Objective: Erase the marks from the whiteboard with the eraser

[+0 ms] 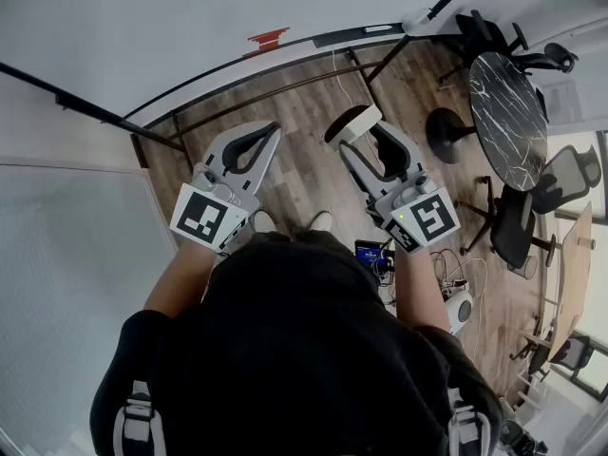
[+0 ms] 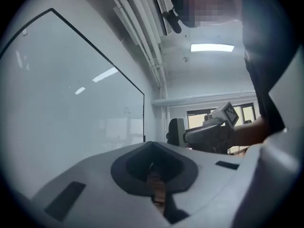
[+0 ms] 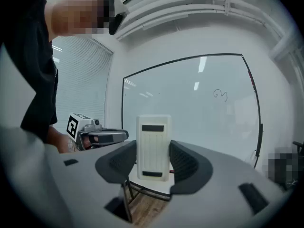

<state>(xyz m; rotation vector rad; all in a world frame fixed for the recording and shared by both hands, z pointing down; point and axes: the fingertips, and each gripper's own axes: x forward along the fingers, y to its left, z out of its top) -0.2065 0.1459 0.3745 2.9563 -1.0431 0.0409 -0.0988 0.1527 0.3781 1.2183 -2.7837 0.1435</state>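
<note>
- The right claw (image 3: 153, 169) is clamped on the eraser (image 3: 153, 137), a white, ribbed plastic block held upright towards the board, ready to wipe, I'd judge.
- The left claw (image 2: 151, 148) is closed on nothing, held off to the side.
- Ahead, the glossy whiteboard (image 3: 180, 113) carries one small scribble (image 3: 220, 94), well apart from the eraser.

Left tongs (image 2: 152, 148) together, empty, whiteboard (image 2: 71, 94) beyond
</note>
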